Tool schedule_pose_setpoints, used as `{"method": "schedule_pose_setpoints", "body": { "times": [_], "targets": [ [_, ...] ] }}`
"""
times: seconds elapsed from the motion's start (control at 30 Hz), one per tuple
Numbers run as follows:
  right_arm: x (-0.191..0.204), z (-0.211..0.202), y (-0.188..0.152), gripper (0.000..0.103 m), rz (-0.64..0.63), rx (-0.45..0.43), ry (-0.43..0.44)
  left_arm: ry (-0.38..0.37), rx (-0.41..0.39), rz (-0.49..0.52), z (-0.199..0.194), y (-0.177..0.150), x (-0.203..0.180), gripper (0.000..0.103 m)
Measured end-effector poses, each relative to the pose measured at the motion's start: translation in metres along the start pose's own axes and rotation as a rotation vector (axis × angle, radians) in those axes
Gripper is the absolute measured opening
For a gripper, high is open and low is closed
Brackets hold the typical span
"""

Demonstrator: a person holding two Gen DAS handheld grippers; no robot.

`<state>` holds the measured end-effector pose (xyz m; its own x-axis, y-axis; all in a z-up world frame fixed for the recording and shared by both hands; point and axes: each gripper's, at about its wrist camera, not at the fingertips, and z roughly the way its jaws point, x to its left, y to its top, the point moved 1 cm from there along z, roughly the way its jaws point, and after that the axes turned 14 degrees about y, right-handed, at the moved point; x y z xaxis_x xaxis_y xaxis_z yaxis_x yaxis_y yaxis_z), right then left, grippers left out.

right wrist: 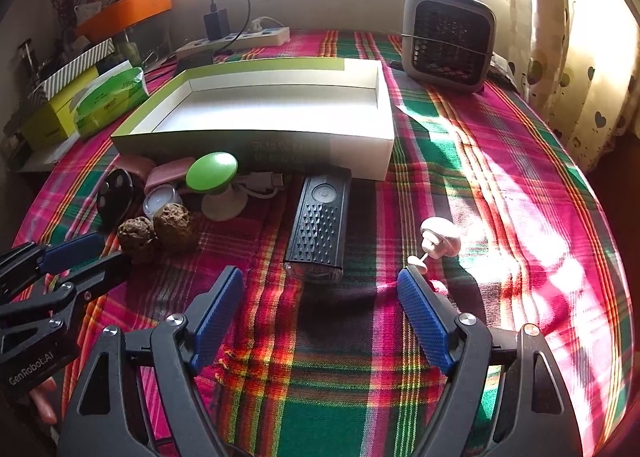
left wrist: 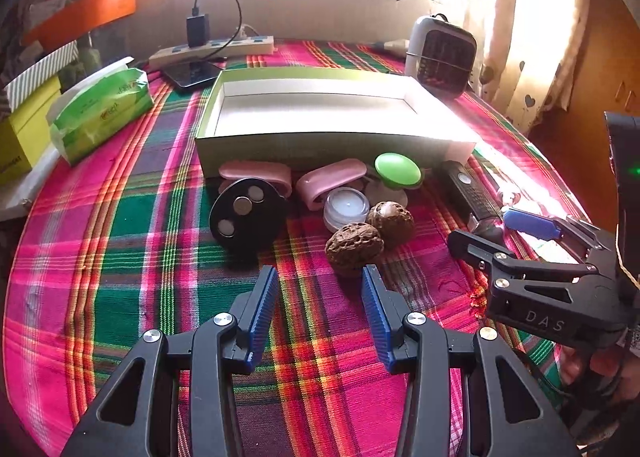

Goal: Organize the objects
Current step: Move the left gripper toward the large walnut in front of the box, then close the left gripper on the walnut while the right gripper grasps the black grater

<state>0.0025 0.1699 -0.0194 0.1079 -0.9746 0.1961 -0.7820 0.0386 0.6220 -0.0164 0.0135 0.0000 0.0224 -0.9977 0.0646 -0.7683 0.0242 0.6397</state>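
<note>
An open, empty cardboard box (left wrist: 332, 145) (right wrist: 256, 143) lies on the plaid tablecloth. In front of it sit two walnuts (left wrist: 354, 249) (right wrist: 174, 229), a black disc with round cells (left wrist: 248, 217), a small candle jar (left wrist: 346, 209), two pink pieces (left wrist: 330, 181), a green-capped mushroom shape (left wrist: 398, 171) (right wrist: 212, 173), a black light bar (right wrist: 320, 225) (left wrist: 474, 193) and a small white peg toy (right wrist: 438, 237). My left gripper (left wrist: 320, 277) (right wrist: 90, 259) is open just short of the near walnut. My right gripper (right wrist: 320, 277) (left wrist: 504, 233) is open in front of the light bar, holding nothing.
A green tissue pack (left wrist: 104, 113) and a yellow box (left wrist: 24, 133) stand at the left. A power strip (left wrist: 212, 49) with a charger and a phone (left wrist: 192, 73) lie behind the box. A small fan unit (right wrist: 448, 45) stands back right, by a curtain (right wrist: 580, 57).
</note>
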Motion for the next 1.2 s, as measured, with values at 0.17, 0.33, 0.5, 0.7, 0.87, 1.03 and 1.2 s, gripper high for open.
{"method": "schedule_pose_setpoints", "body": {
  "times": [0.17,0.33,0.5,0.7,0.87,1.03,1.2],
  "targets": [
    [-0.006,0.005,0.006,0.074,0.020,0.002,0.010,-0.015,-0.004,0.003,0.001,0.004,-0.001,0.041],
    [-0.008,0.007,0.011,0.071,0.023,0.004,0.011,-0.030,-0.015,0.021,0.002,0.010,-0.006,0.041],
    [-0.007,0.010,0.014,0.067,0.011,0.005,0.005,-0.026,-0.013,0.036,0.006,0.015,-0.011,0.041],
    [-0.010,0.011,0.017,0.057,0.009,0.003,-0.002,-0.011,0.004,0.041,0.013,0.019,-0.013,0.041],
    [-0.010,0.011,0.018,0.052,0.003,-0.001,-0.004,-0.003,0.022,0.028,0.017,0.020,-0.012,0.041],
    [-0.013,0.011,0.019,0.045,0.010,-0.007,-0.002,-0.010,0.041,-0.005,0.018,0.019,-0.007,0.041],
    [-0.014,0.010,0.019,0.040,0.010,-0.009,-0.002,-0.016,0.056,-0.030,0.018,0.019,-0.004,0.041]
  ]
}}
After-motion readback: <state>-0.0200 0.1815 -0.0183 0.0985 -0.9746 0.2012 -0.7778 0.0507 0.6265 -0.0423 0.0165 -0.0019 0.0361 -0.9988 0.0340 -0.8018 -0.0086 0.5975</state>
